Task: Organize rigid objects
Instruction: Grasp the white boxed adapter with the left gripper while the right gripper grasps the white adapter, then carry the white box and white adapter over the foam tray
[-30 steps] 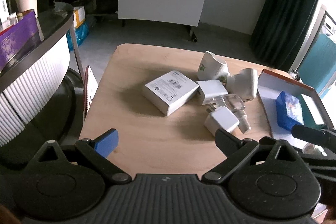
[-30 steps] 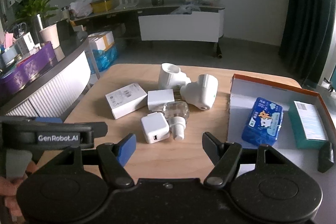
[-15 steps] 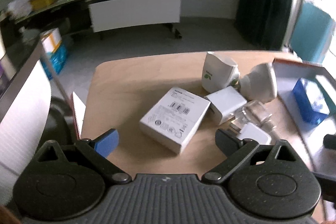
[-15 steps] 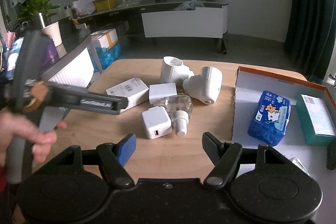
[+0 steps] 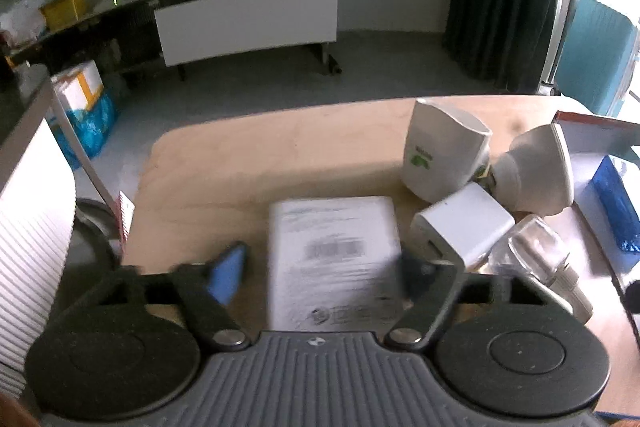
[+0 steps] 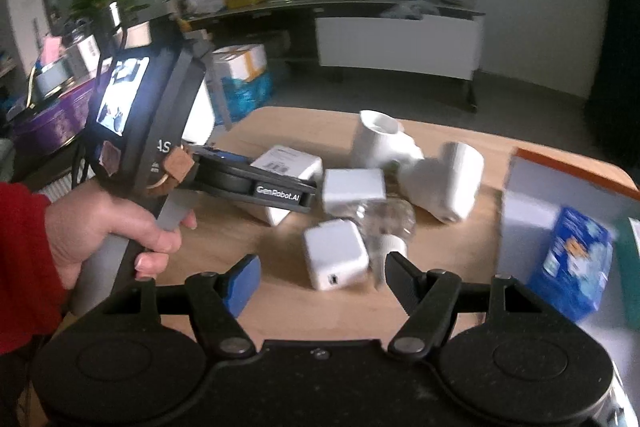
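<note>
Left gripper [image 5: 320, 267] spread wide, straddling flat white carton [image 5: 334, 251] w/ barcode label near table's [image 5: 224, 163] left edge; fingers either side, not yet pinching, prob. lined up for a side grasp. Right gripper [image 6: 320, 277] also released, empty, hovering over white USB charger [image 6: 335, 254] near front edge. Rest of clutter bunched mid-table: second white charger cube [image 5: 460, 227], clear refill bottle [image 5: 536, 247], two white plug-in units [image 5: 444, 159]. Orange-rimmed tray [image 6: 568, 163] at right edge w/ blue tissue pack [image 6: 572, 267], likely the destination.

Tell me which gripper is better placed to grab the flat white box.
Left. The left gripper is open with the flat white box between its fingers; the right gripper sits back, facing a white charger.
</note>
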Demonstrator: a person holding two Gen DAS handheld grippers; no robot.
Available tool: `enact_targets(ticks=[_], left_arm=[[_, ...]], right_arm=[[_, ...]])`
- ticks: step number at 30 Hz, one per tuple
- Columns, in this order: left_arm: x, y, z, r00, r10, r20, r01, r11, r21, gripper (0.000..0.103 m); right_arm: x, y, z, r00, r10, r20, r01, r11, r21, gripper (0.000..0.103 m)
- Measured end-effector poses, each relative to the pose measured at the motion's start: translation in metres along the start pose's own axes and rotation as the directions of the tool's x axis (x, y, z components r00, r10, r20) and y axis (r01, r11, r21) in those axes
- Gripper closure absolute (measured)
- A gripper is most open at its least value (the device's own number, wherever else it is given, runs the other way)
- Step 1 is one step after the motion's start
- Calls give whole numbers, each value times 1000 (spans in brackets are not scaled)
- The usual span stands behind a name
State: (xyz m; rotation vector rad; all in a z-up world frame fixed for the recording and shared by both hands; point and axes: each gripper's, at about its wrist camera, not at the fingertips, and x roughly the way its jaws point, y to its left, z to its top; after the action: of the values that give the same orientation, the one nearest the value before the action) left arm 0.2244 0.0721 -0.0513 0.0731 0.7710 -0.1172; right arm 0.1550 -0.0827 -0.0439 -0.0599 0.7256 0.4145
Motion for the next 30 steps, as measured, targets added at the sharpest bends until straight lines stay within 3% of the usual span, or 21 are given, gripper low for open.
enact_targets(ticks=[8, 11, 12, 13, 20, 25, 26, 27, 30], left_arm=[[-32, 18, -18, 999, -11, -30, 8, 995, -97, 43], [-42, 16, -22, 999, -7, -36, 3, 994, -113, 43], [-46, 16, -23, 999, -2, -34, -2, 993, -119, 43], [-50, 16, -25, 999, 5, -34, -9, 992, -128, 43], [-55, 8, -40, 999, 23, -29, -27, 991, -133, 43], [-50, 6, -40, 999, 46, 0, -46, 993, -107, 32], [-49, 5, -40, 999, 52, 8, -51, 994, -96, 34], [-50, 4, -41, 998, 64, 10, -63, 994, -87, 44], [-56, 6, -41, 999, 40, -6, -40, 993, -111, 44]], right_arm=[[38, 1, 8, 999, 5, -51, -7, 999, -42, 21], [52, -3, 7, 996, 5, -91, -7, 1000, -24, 36], [55, -4, 6, 996, 2, -94, -3, 1000, -17, 48], [57, -5, 4, 995, 2, -95, -3, 1000, -12, 51], [54, 4, 1, 996, -55, -70, 56, 998, 11, 51], [57, 12, 1, 994, -90, -69, 91, 996, 7, 51], [57, 13, 0, 993, -97, -66, 98, 995, 16, 52], [57, 14, 0, 992, -107, -64, 109, 994, 24, 52], [50, 17, -3, 991, -119, -56, 122, 991, 57, 52]])
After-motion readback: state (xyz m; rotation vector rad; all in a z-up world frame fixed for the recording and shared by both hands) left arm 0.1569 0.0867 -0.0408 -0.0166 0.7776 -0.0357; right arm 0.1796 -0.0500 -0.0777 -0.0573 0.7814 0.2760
